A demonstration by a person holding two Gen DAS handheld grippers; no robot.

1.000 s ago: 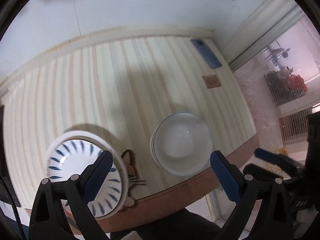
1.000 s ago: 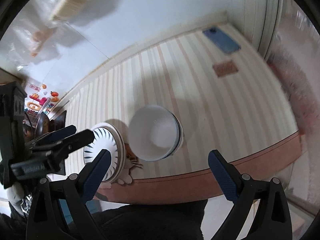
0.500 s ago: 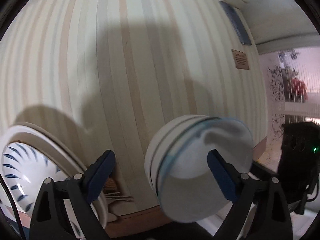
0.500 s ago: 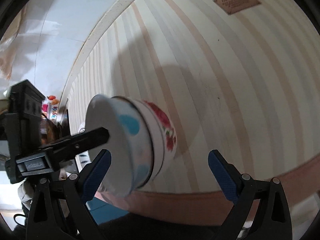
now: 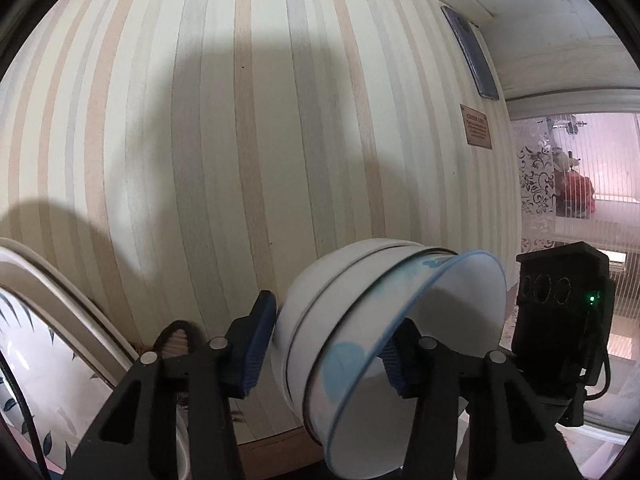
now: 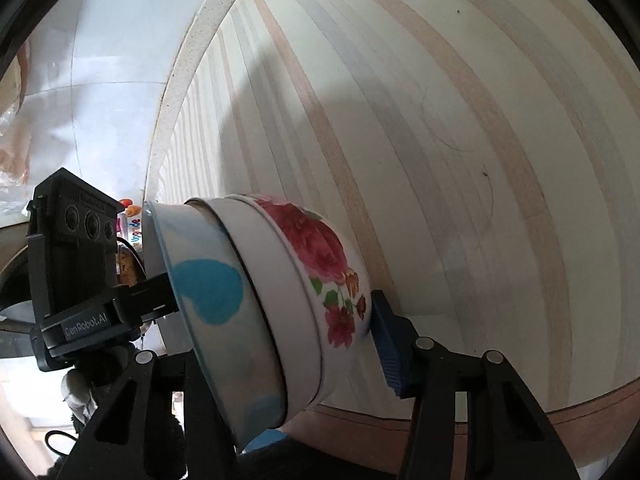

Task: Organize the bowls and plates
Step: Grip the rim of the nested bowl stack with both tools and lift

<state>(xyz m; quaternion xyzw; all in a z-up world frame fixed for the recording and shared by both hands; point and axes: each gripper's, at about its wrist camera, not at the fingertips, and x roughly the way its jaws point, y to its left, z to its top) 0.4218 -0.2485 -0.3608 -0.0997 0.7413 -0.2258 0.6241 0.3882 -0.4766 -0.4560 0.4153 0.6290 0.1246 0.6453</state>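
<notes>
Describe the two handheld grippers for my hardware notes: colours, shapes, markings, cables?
Both grippers, left gripper and right gripper, have black angular finger arms with silver pivot screws and ribbed blue pads. Each view shows the other's boxy black camera housing with three round lenses; one reads GenRobot.AI, one shows a green light and black cable.

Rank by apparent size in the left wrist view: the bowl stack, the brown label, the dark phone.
1. bowl stack, largest, though nearest the camera.
2. dark phone.
3. brown label, smallest; both lie far off.

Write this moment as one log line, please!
left gripper: just closed on bowl stack | right gripper: closed on it too | striped table
</notes>
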